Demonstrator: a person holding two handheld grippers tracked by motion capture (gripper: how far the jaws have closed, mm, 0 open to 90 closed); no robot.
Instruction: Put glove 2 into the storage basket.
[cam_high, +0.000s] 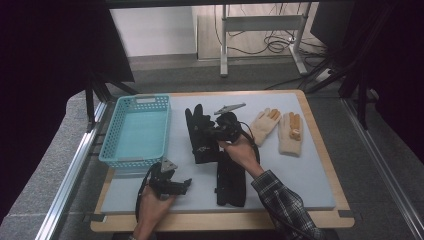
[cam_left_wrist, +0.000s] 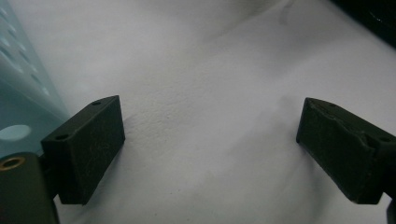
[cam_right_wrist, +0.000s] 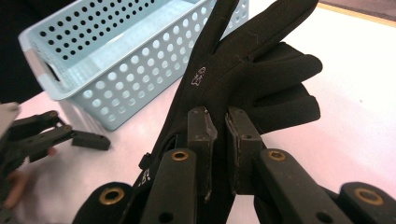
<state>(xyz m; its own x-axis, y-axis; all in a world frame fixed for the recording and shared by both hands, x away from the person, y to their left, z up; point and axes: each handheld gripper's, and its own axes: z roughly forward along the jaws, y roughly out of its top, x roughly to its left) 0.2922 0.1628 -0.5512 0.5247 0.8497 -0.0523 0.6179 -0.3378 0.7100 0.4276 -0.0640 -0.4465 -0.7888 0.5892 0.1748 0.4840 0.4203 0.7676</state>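
Right gripper pinches a black glove between its pads, lifted; left gripper gapes, holding nothing. Next, probably: carry it over the basket, release.

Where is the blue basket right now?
In the high view the blue basket sits at the mat's far left, beside the black glove that the right gripper pinches.

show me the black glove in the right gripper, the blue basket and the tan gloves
black glove (cam_right_wrist: 243, 60): right gripper view, on its palm above the closed jaws.
blue basket (cam_high: 109, 146): high view, on its left wall.
tan gloves (cam_high: 291, 137): high view, on the palm of the right-hand one.
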